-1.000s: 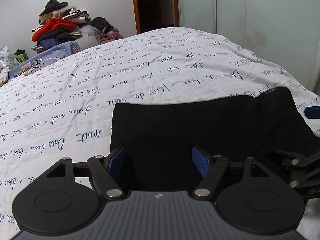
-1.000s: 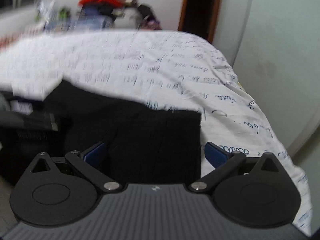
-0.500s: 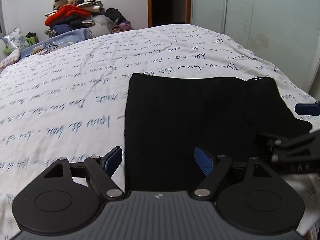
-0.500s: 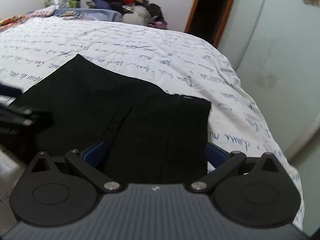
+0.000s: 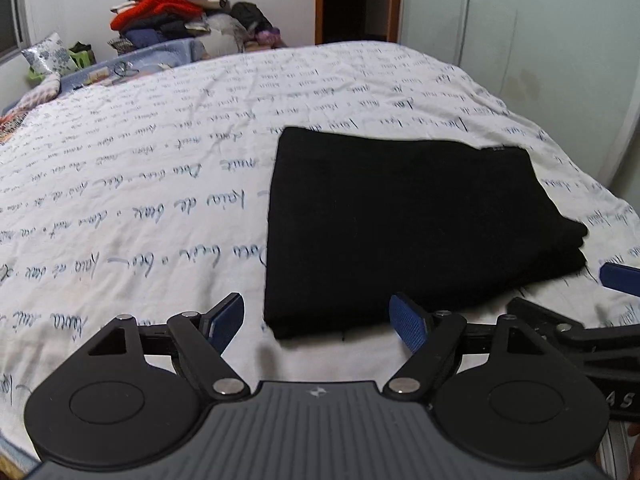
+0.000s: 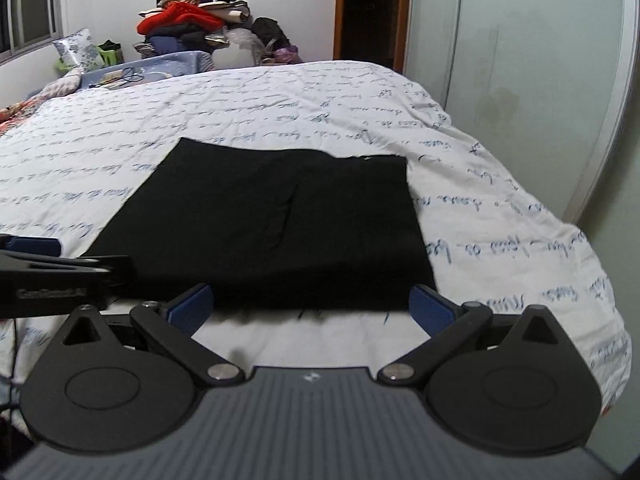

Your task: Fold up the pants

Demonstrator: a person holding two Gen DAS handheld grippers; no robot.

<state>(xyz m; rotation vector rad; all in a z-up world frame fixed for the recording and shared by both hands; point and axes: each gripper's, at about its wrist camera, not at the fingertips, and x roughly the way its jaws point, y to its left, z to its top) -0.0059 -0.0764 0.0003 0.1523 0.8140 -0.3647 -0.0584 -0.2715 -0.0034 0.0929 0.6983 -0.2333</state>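
The black pants lie folded into a flat rectangle on the white bedspread with blue writing. They also show in the right wrist view. My left gripper is open and empty, just short of the pants' near left corner. My right gripper is open and empty, just short of the pants' near edge. Each gripper shows at the edge of the other's view, the right one and the left one.
A heap of clothes sits on a blue bin behind the bed's far side. A patterned pillow lies at the far left. A dark doorway and pale wardrobe doors stand behind. The bed edge drops off at the right.
Both grippers have drawn back and risen away from the pants. The pants, once under the fingers, now lie wholly in front of them, untouched.
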